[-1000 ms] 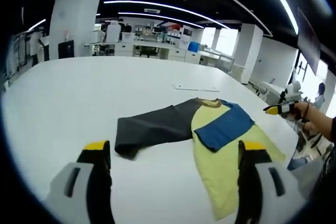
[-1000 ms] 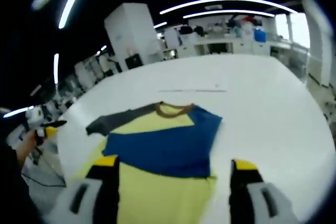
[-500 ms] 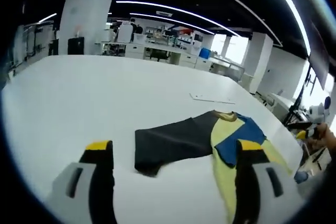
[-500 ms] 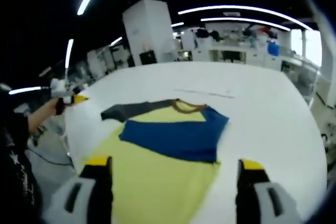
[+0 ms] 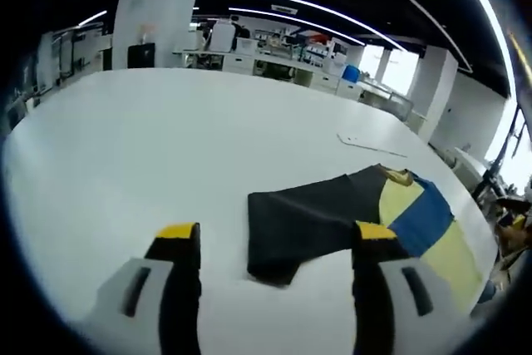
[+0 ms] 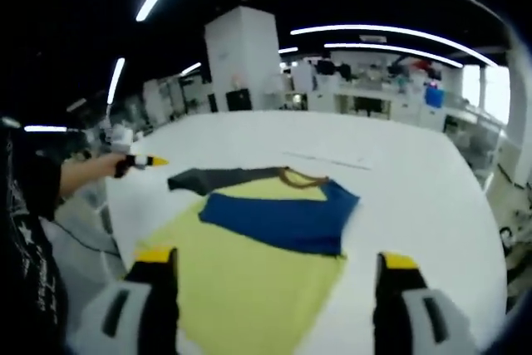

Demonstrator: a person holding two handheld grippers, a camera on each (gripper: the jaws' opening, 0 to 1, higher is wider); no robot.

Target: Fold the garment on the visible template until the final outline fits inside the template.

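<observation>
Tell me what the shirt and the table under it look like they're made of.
The shirt looks like soft matte knit fabric: it lies limp and flat, its blue sleeve folded across the yellow body and its dark sleeve spread out. The table looks like a smooth, hard white surface, perhaps laminate; the exact material is unclear.

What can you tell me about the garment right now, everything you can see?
The garment is a soft-looking shirt lying flat on the white table: yellow body, tan collar, one blue sleeve folded across the chest, one dark grey sleeve spread out sideways. Neither gripper touches it; both have open jaws above the table.
</observation>
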